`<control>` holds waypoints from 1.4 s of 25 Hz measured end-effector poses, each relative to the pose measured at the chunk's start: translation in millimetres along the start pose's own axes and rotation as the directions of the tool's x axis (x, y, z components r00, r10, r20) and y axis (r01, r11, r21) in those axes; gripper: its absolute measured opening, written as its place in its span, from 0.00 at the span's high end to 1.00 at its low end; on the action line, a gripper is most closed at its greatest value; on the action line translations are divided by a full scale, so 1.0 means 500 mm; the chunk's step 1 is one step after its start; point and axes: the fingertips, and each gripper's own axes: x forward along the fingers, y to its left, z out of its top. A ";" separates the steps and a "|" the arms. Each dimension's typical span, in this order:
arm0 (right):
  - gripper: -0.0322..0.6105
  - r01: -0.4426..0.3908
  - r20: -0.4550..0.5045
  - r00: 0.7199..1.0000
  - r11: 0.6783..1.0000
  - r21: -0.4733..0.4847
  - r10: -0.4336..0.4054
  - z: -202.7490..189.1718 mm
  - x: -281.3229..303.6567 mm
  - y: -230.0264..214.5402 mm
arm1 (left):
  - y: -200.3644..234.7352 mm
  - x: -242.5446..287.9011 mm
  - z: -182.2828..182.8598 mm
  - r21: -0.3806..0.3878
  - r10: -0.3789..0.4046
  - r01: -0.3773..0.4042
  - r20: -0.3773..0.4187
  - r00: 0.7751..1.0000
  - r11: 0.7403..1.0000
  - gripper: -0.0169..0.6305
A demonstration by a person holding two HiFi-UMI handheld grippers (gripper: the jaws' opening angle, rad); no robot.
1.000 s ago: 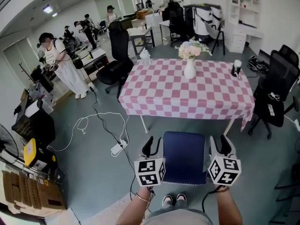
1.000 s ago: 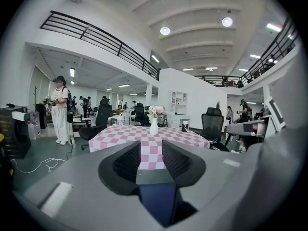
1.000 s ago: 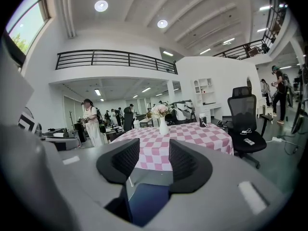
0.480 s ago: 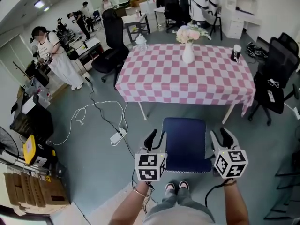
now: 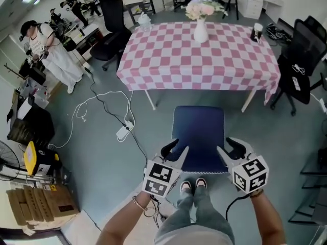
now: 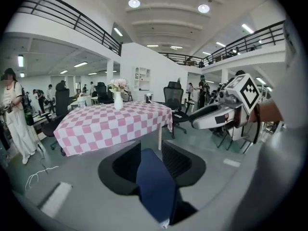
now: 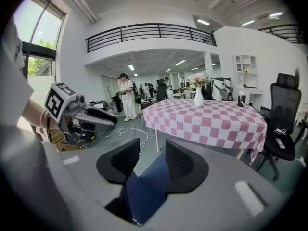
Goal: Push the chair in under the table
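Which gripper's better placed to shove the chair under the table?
Neither, really. The left gripper and right gripper each have open jaws astride the chair's near edge, one at each corner, with the table straight ahead. Push with both; one alone would likely swing the chair.

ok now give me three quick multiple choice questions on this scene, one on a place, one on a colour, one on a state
1. Where does the white vase stand? A on the checked table B on a shelf C on a cardboard box
2. What colour is the chair? A red B dark blue C green
3. How is the chair now? A pushed in under the table B tipped over C upright, out from the table

Answers: 1 A, it stands near the cloth's far edge. 2 B, its padding shows dark blue. 3 C, grey floor shows between it and the cloth.
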 end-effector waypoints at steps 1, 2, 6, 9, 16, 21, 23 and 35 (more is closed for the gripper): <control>0.68 -0.028 -0.019 0.999 1.000 -0.007 0.028 -0.013 0.003 0.010 | -0.010 0.004 -0.011 0.012 -0.034 0.034 -0.020 0.999 0.999 0.76; 0.68 -0.054 -0.039 0.998 0.998 -0.012 0.054 -0.026 0.005 0.019 | -0.019 0.007 -0.022 0.025 -0.064 0.065 -0.040 0.997 0.998 0.76; 0.68 -0.157 -0.133 0.980 0.986 -0.055 0.149 -0.078 0.005 0.053 | -0.053 0.012 -0.071 0.080 -0.160 0.172 -0.130 0.978 0.982 0.76; 0.68 -0.249 -0.211 0.951 0.963 -0.102 0.224 -0.117 0.001 0.078 | -0.076 0.011 -0.112 0.129 -0.217 0.246 -0.204 0.955 0.961 0.76; 0.68 -0.423 -0.390 0.861 0.885 -0.194 0.326 -0.189 -0.012 0.122 | -0.137 -0.010 -0.173 0.212 -0.358 0.445 -0.349 0.866 0.870 0.76; 0.68 -0.516 -0.505 0.791 0.821 -0.245 0.346 -0.237 -0.003 0.135 | -0.166 -0.012 -0.221 0.305 -0.378 0.531 -0.439 0.815 0.791 0.76; 0.68 -0.537 -0.542 0.769 0.803 -0.260 0.339 -0.257 0.005 0.134 | -0.168 -0.005 -0.238 0.348 -0.362 0.540 -0.461 0.810 0.766 0.76; 0.67 -0.607 -0.677 0.689 0.717 -0.344 0.259 -0.330 0.045 0.134 | -0.180 0.041 -0.311 0.426 -0.315 0.596 -0.565 0.763 0.680 0.75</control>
